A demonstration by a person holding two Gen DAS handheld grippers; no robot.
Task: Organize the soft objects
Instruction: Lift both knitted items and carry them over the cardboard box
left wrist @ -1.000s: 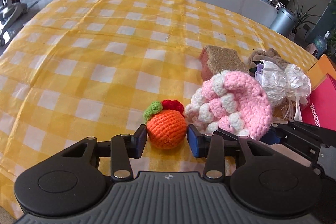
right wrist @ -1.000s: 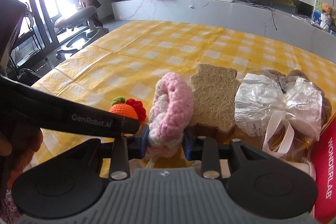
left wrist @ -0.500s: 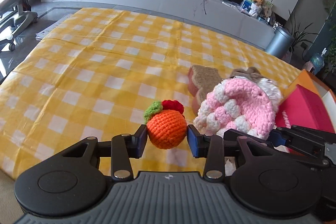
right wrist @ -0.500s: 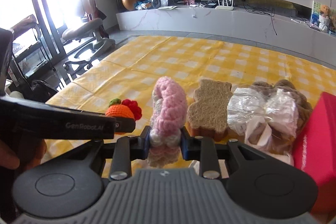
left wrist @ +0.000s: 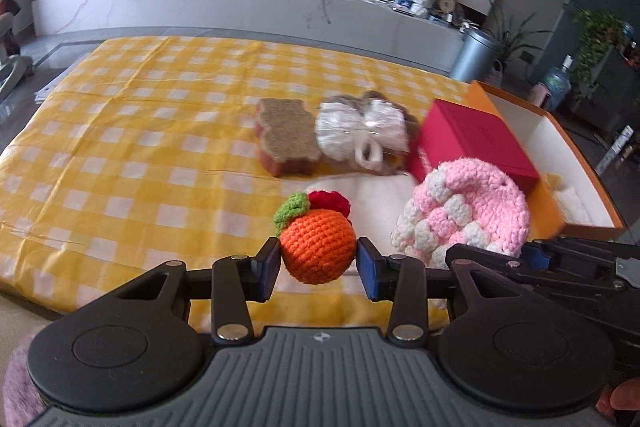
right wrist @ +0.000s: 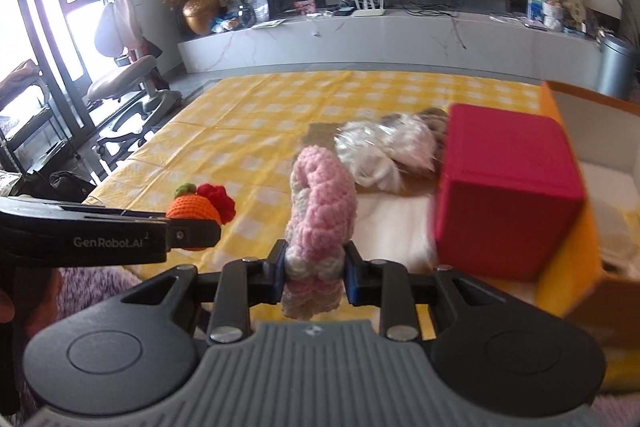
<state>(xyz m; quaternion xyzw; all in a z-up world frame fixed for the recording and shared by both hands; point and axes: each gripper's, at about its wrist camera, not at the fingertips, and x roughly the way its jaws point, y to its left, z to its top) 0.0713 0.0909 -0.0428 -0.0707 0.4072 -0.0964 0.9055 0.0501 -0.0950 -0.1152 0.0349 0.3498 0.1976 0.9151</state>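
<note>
**Both grippers loaded, held above the checked surface**

Left gripper (left wrist: 318, 261): the jaws are clamped on a crocheted orange ball (left wrist: 317, 251), one pad against each side. The ball carries a green leaf and a red knitted tuft on top. It hangs clear of the yellow checked surface (left wrist: 140, 131), above the near edge.

Right gripper (right wrist: 314, 267): the jaws are closed on the lower edge of a pink and white crocheted piece (right wrist: 320, 203), which stands upright between the pads. In the left wrist view the same piece shows as a rounded, cap-like form just to the right of the orange ball.

Items resting on the surface:
- A brown bear-shaped sponge (left wrist: 286, 143), lying flat.
- A clear plastic-wrapped bundle (left wrist: 360, 135), touching the right side of the sponge, with a brown soft item partly hidden beneath it.
- A white cloth (left wrist: 372, 195), spread near the edge below the bundle.

Right of the bundle, a red box (right wrist: 506, 195) leans against the wall of an open orange box (left wrist: 576, 147) with a white interior.
</note>
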